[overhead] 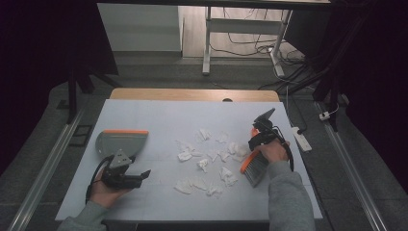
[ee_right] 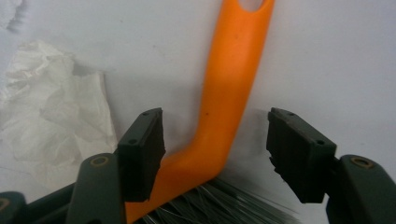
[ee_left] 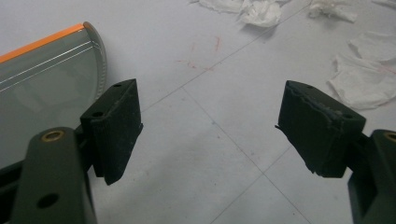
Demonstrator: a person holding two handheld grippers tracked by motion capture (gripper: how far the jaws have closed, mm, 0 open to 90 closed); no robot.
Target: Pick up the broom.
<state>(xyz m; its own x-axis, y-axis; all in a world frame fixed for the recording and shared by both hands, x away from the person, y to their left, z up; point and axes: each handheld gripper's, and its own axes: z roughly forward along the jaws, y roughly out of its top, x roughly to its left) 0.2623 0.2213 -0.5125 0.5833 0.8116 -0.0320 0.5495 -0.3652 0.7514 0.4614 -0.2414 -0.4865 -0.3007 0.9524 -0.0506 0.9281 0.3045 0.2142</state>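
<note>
On the left side of the surface (overhead: 159,115) lies a grey dustpan (overhead: 120,142) with an orange edge. Just below it waits the left claw (overhead: 144,175), wide apart with nothing inside. Next come the crumpled tissue scraps (overhead: 207,161), scattered across the middle. At the right side lies a small brush (overhead: 255,166) with grey bristles. Its orange handle (ee_right: 231,88) sits between the parted jaws of the right claw (ee_right: 215,149), which is not squeezing it.

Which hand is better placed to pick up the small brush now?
Right. The right gripper has its open jaws around the orange handle of the brush, not yet pressing it. The left gripper sits open by the dustpan, far from it.
</note>
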